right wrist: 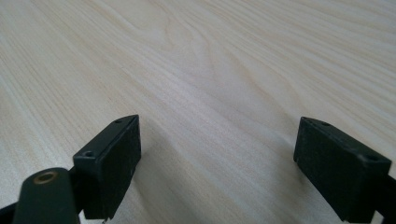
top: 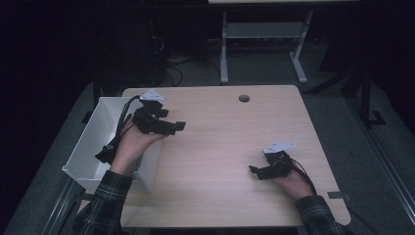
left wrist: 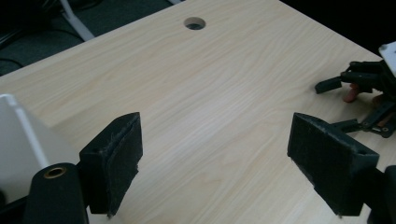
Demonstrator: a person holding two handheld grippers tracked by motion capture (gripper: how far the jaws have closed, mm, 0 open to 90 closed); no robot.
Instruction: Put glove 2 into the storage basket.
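The left gripper (top: pixel 172 126) was held above the left edge of the wooden table (top: pixel 220 147), just beside the white bin (top: pixel 98 137) that stood against that edge. Its jaws were spread wide with nothing between them; in the left gripper view only bare light wood grain was seen in the gap of the left gripper (left wrist: pixel 215 154). A corner of the white bin (left wrist: pixel 18 140) was seen at the left of that view, close to the near jaw. The round cable hole (left wrist: pixel 194 23) in the tabletop was seen far ahead of the jaws, and the same hole (top: pixel 243 98) was seen near the far edge of the table from above.

The right gripper (top: pixel 259 171) was held low over the right part of the table, well apart from the left one, with its jaws pointed toward the middle of the table. Its jaws were likewise parted and nothing was grasped; in the right gripper view plain tabletop (right wrist: pixel 196 70) was seen between and beyond the jaws of the right gripper (right wrist: pixel 217 163). Whether its jaws touched the wood could not be told. The right gripper (left wrist: pixel 359 93) was also seen at the right edge of the left gripper view, resting near the table surface.

A grey three-cornered plate was carried on top of each gripper, and black cables were trailed back along the plaid sleeves (top: pixel 105 196). The legs of a second table (top: pixel 264 44) were seen on the dark floor beyond.
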